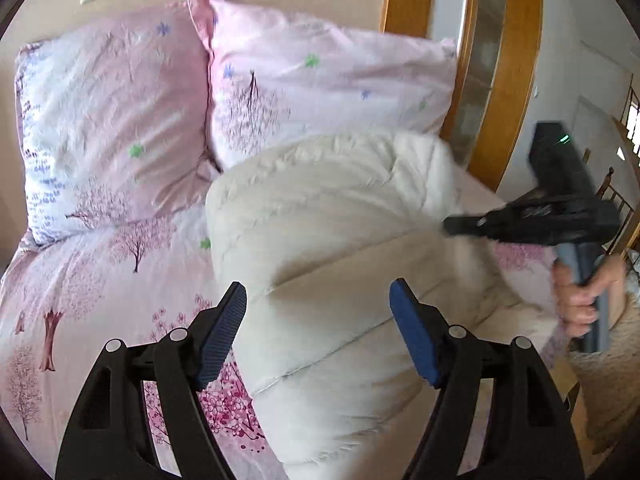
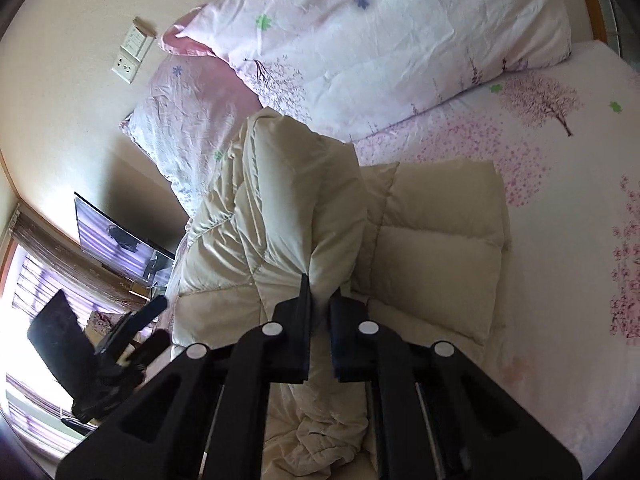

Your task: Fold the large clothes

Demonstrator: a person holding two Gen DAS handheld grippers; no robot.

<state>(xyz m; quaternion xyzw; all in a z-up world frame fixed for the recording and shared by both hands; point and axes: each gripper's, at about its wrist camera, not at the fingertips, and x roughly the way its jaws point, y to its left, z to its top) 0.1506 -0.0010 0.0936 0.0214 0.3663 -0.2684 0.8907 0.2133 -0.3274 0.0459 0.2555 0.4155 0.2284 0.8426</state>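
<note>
A cream quilted down coat (image 1: pixel 320 248) lies on a pink floral bed (image 1: pixel 80 300). In the left wrist view my left gripper (image 1: pixel 318 312) is open, its blue pads either side of the coat's fold and apart from it. My right gripper (image 1: pixel 460 226) shows at the right, its tip at the coat's edge. In the right wrist view my right gripper (image 2: pixel 320 308) is shut on a raised fold of the coat (image 2: pixel 280 208), lifting it above the flat part (image 2: pixel 436 248). The left gripper (image 2: pixel 132 320) appears at the lower left, beside the coat.
Two pink floral pillows (image 1: pixel 120 112) (image 1: pixel 320 88) lean on the wall at the bed's head. A wooden door frame (image 1: pixel 508 80) stands to the right. A TV screen (image 2: pixel 116 240) and a bright window (image 2: pixel 32 280) lie beyond the bed's far side.
</note>
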